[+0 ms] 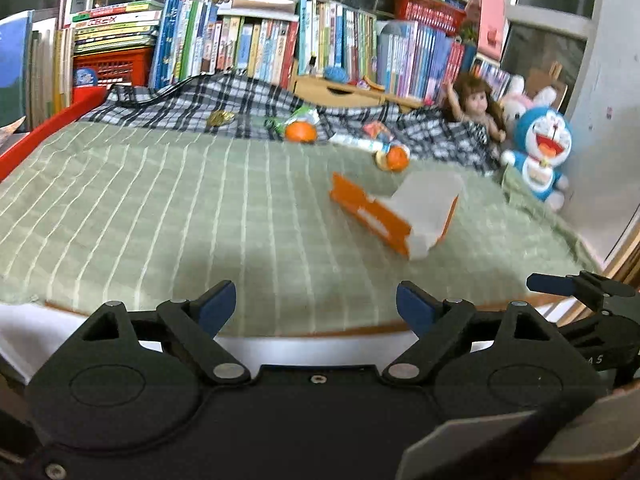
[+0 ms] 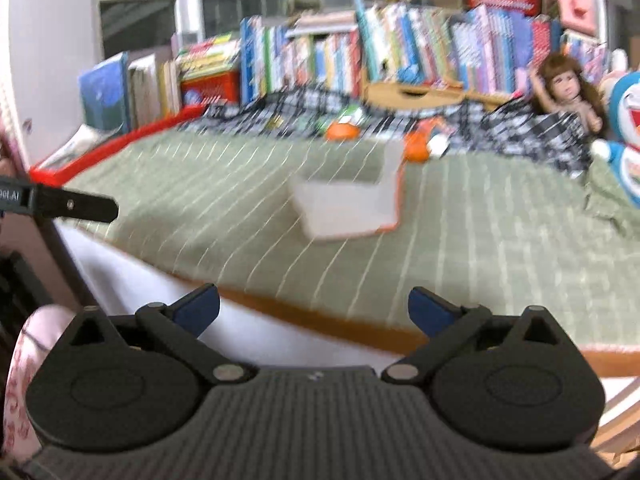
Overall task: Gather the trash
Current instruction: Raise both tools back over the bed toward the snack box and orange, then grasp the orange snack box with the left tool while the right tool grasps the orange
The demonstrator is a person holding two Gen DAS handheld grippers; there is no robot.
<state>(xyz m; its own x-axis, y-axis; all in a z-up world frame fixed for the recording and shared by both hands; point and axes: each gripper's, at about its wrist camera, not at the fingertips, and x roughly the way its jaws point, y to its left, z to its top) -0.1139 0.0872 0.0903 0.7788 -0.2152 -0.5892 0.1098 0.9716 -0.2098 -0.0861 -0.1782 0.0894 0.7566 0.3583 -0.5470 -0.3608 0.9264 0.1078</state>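
An orange-and-white cardboard box (image 1: 394, 212) lies open and tipped on the green striped bedspread (image 1: 168, 208); it shows blurred in the right wrist view (image 2: 352, 200). Behind it lie two orange fruits (image 1: 301, 132) (image 1: 397, 158), a white wrapper (image 1: 360, 142), a green packet (image 1: 306, 114) and a small gold wrapper (image 1: 219, 118) near the checked blanket (image 1: 224, 98). My left gripper (image 1: 316, 306) stands open and empty above the bed's front edge. My right gripper (image 2: 314, 308) is open and empty too; one of its fingertips (image 1: 548, 283) shows at the right of the left wrist view.
A row of books (image 1: 256, 48) and a red crate (image 1: 114, 66) line the back. A doll (image 1: 476, 106) and a blue plush toy (image 1: 542, 146) sit at the back right. A red rail (image 1: 48, 128) runs along the left side. A wooden drawer box (image 1: 340, 90) stands behind the blanket.
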